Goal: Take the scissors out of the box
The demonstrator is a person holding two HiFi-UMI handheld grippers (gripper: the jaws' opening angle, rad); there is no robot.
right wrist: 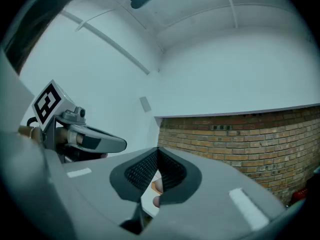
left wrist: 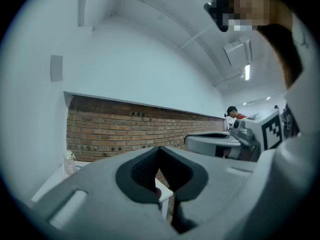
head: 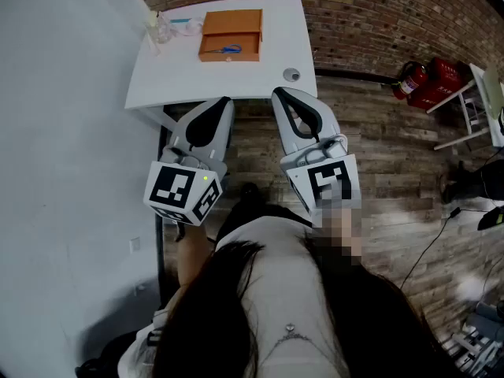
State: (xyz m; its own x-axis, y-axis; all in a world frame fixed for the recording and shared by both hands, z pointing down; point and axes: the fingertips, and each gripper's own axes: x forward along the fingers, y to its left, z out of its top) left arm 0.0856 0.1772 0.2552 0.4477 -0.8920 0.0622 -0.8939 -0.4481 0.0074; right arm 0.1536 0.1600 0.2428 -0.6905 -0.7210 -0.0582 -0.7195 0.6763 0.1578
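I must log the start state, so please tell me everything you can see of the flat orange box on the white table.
The flat orange box looks like cardboard and lies open on the white table, toward the table's far edge. It shows two rectangular panels side by side. The nearer panel holds the blue-handled scissors, which lie flat inside. Nothing else touches the box, as far as I can see.

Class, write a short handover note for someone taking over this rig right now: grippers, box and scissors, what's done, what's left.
Left gripper: shut, empty, level, short of the white table.
Right gripper: shut, empty, beside it.
The open orange cardboard box sits on the table; the blue-handled scissors lie inside it.
Done: nothing yet.
Left: open a gripper, reach in, grip the scissors, lift them out.
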